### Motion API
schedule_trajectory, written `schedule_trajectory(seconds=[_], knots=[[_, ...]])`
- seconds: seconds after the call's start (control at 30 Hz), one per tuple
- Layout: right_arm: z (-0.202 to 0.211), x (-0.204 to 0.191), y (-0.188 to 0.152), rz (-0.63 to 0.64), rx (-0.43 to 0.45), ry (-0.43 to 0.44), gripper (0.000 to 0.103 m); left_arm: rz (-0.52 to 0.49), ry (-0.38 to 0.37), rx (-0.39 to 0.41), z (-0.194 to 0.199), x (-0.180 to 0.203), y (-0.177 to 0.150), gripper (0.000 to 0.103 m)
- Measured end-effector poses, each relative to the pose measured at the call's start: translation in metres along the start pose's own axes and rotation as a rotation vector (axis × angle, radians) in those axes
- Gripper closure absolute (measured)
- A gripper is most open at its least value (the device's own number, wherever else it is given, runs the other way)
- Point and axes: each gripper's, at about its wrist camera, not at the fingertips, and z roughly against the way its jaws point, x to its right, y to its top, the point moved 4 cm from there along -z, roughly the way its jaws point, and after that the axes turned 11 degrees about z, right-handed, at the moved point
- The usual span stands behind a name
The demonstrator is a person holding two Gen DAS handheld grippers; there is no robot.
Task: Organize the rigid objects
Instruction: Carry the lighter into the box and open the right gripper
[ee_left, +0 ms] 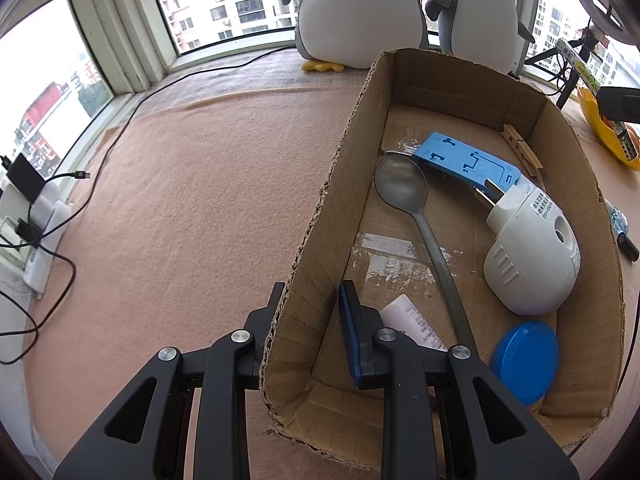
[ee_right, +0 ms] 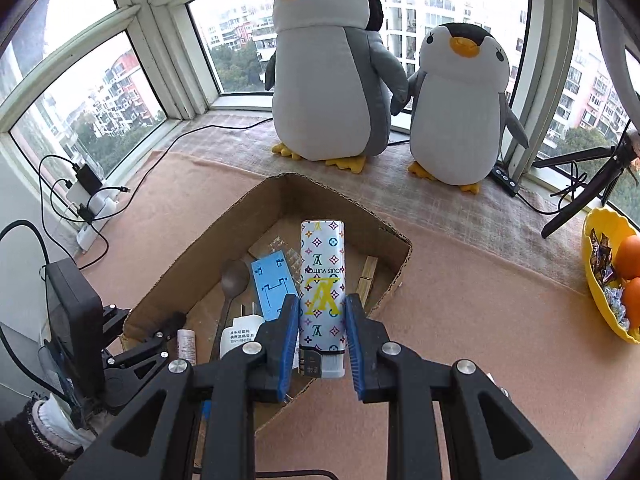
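Cardboard box point(ee_left: 316, 240), spoon point(ee_left: 404, 188), plug point(ee_left: 532, 256), penguins point(ee_right: 332, 80)

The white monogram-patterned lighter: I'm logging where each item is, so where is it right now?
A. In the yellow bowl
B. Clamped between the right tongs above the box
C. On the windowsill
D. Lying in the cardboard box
B: the white monogram-patterned lighter sits between the right tongs, blue pads pressing its sides, over the cardboard box.

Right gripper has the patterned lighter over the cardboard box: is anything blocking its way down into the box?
Nothing visible blocks it. The right gripper holds the lighter above the open-topped cardboard box. Below lie a spoon, a blue plastic piece and a white plug, with bare floor between them.
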Motion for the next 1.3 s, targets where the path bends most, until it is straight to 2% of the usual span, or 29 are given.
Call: schedule_trajectory(seconds=[0.37, 0.77, 0.83, 0.9, 1.3], knots=[[-0.041, -0.019, 0.010, 0.027, -0.070, 0.017, 0.082, 0.005, -0.006, -0.001, 0.000, 0.000, 0.001, 0.080], [-0.054, -0.017, 0.014, 0.019, -0.092, 0.021, 0.082, 0.006, -0.007, -0.001, -0.001, 0.000, 0.001, 0.080], [-0.053, -0.016, 0.015, 0.018, -0.089, 0.028, 0.077, 0.006, -0.006, -0.001, -0.001, 0.000, 0.001, 0.080], [-0.051, -0.017, 0.016, 0.017, -0.081, 0.029, 0.065, 0.005, -0.006, -0.001, -0.001, 0.000, 0.001, 0.080], [-0.045, -0.018, 0.015, 0.021, -0.074, 0.033, 0.064, 0.006, -0.005, 0.000, -0.002, 0.000, 0.002, 0.080]])
